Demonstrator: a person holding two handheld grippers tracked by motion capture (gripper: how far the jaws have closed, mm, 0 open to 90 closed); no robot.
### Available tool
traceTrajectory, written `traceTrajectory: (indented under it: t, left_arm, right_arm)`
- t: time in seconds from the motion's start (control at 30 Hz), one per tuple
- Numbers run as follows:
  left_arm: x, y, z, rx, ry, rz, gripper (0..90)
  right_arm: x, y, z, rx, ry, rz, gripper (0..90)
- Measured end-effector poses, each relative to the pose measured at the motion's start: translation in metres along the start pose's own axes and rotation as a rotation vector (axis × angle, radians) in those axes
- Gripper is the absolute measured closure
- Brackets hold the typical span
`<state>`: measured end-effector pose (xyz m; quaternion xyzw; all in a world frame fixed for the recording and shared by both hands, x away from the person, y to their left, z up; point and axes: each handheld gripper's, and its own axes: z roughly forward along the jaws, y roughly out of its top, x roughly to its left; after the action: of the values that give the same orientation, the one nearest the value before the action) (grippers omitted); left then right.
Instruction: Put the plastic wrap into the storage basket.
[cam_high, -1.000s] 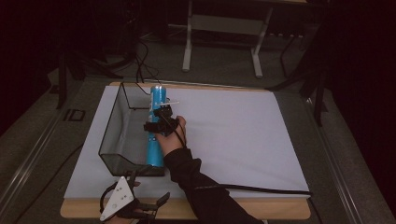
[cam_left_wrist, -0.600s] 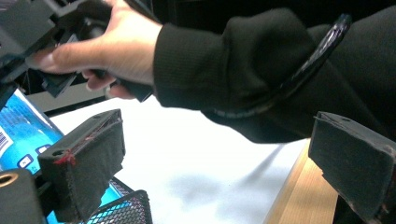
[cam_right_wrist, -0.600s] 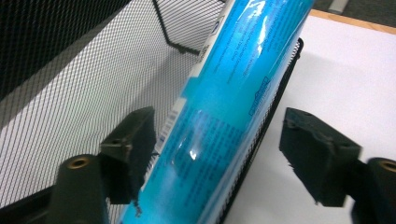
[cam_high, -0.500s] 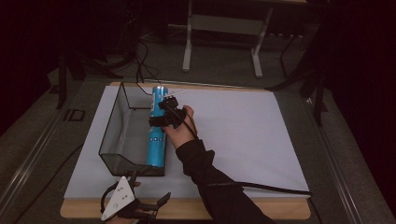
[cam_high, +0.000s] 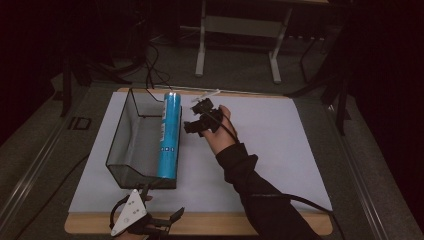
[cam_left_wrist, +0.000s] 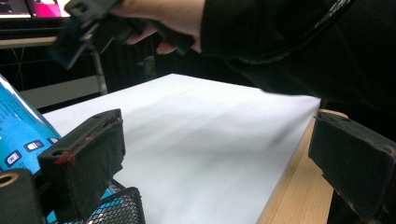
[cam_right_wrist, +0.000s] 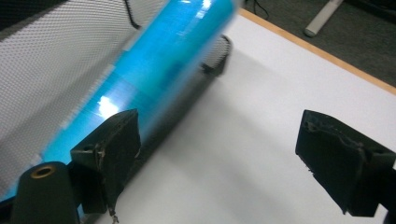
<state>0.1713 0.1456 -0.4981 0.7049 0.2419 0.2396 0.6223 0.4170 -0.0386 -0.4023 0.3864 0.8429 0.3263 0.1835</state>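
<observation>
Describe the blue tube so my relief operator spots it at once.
Start at the white sheet covering the table, then find the black mesh basket at its left. The blue tube lies along the basket's right rim, the one bright, glossy cylinder there.

Right tongs (cam_high: 196, 120) held above tabletop (cam_high: 280, 145) middle, jaws spread wide, nothing between; dark-sleeved forearm (cam_high: 255, 190) stretched forward. Left tongs (cam_high: 152, 222) low at tabletop near edge, jaws wide apart, empty.
</observation>
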Motion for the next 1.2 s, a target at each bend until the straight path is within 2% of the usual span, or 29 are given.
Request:
traceTrajectory:
  t: [0.1,0.3,0.43,0.5,0.53,0.6,0.63,0.83,0.87,0.9,0.93,1.03,1.13,1.17,1.2]
  left_arm:
    - [0.000,-0.001,0.001,-0.003,-0.001,0.002,4.2]
    - [-0.001,-0.001,0.003,-0.002,-0.005,0.002,4.2]
    - [-0.001,-0.001,0.003,-0.005,-0.006,0.001,4.2]
    - [-0.001,-0.001,0.003,-0.005,-0.006,0.001,4.2]
    - [-0.001,-0.002,0.003,-0.003,-0.004,0.003,4.2]
    - [-0.001,-0.002,0.003,-0.003,-0.004,0.001,4.2]
    - [-0.001,-0.002,0.003,-0.003,-0.004,0.001,4.2]
    - [-0.003,-0.002,0.004,0.004,-0.006,0.012,4.2]
    - [-0.003,-0.002,0.004,0.004,-0.006,0.012,4.2]
    - [-0.002,-0.002,0.005,0.007,-0.007,0.010,4.2]
    - [-0.002,-0.002,0.005,0.008,-0.008,0.008,4.2]
    - [-0.003,-0.002,0.006,0.010,-0.011,0.012,4.2]
    - [-0.004,-0.002,0.006,0.011,-0.009,0.014,4.2]
    - [-0.004,-0.002,0.005,0.011,-0.008,0.016,4.2]
    - [-0.004,-0.002,0.005,0.011,-0.007,0.014,4.3]
  right_arm:
    - [-0.019,-0.006,-0.013,-0.021,-0.009,0.012,13.8]
    - [-0.046,-0.022,-0.034,-0.043,-0.041,0.001,13.8]
    - [-0.061,-0.036,-0.046,-0.067,-0.029,0.017,13.5]
    - [-0.063,-0.039,-0.048,-0.072,-0.031,0.017,13.5]
    - [-0.069,-0.048,-0.054,-0.089,-0.025,0.013,13.1]
    - [-0.073,-0.057,-0.057,-0.090,-0.046,0.006,13.1]
    - [-0.073,-0.057,-0.057,-0.090,-0.046,0.006,13.1]
    - [-0.082,-0.087,-0.069,-0.111,-0.036,0.000,12.9]
    - [-0.082,-0.087,-0.069,-0.111,-0.036,0.000,12.9]
    - [-0.086,-0.102,-0.075,-0.120,-0.035,-0.003,12.9]
    - [-0.087,-0.106,-0.076,-0.120,-0.037,-0.004,12.9]
    - [-0.091,-0.118,-0.079,-0.123,-0.028,0.007,12.9]
    - [-0.092,-0.122,-0.080,-0.126,-0.025,0.010,12.7]
    - [-0.093,-0.135,-0.083,-0.141,-0.032,0.014,12.5]
    - [-0.094,-0.138,-0.084,-0.141,-0.032,0.015,12.5]
